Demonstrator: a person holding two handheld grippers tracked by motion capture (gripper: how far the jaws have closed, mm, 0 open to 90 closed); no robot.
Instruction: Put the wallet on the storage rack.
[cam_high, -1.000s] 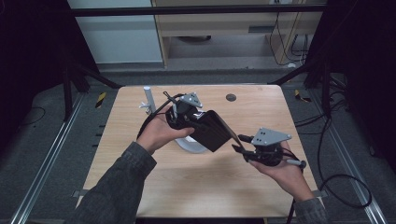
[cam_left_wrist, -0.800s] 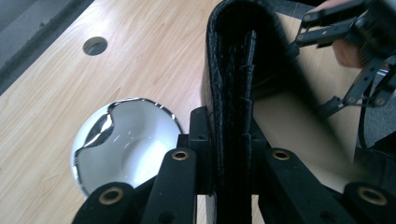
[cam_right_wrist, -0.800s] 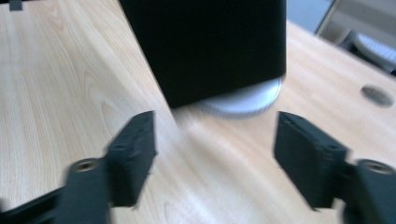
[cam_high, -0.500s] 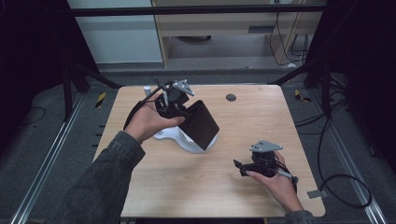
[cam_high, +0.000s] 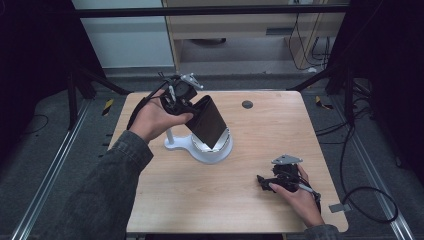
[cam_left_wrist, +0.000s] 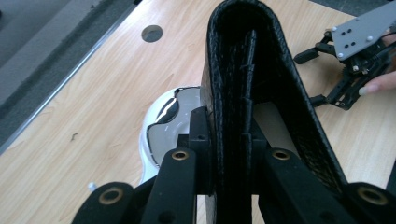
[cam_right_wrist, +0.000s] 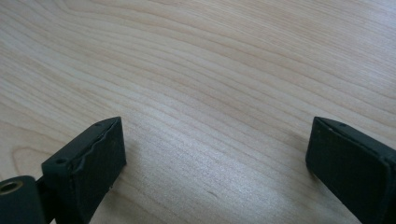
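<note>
A black leather wallet (cam_high: 207, 121) hangs tilted over the white round base (cam_high: 212, 150) at the table's middle. My left gripper (cam_high: 186, 102) is shut on the wallet's upper edge. In the left gripper view the folded wallet (cam_left_wrist: 261, 93) stands edge-on between the jaws, with the white base (cam_left_wrist: 161, 135) below it. My right gripper (cam_high: 266, 183) rests low on the table near the front right, open, with bare wood between its jaws. The right gripper view shows its two black pads (cam_right_wrist: 100, 161) wide apart over the wooden tabletop (cam_right_wrist: 210, 84).
A thin white post (cam_high: 170, 136) rises from the base's left arm. A round grommet hole (cam_high: 247, 104) sits at the back of the table (cam_high: 310, 130). Dark floor, cables and frame legs surround the table. The right gripper (cam_left_wrist: 355, 60) appears far off in the left gripper view.
My left gripper has carried the wallet left and back, over the white base. My right gripper let go of the wallet and drew back to the front right, down onto the table.
</note>
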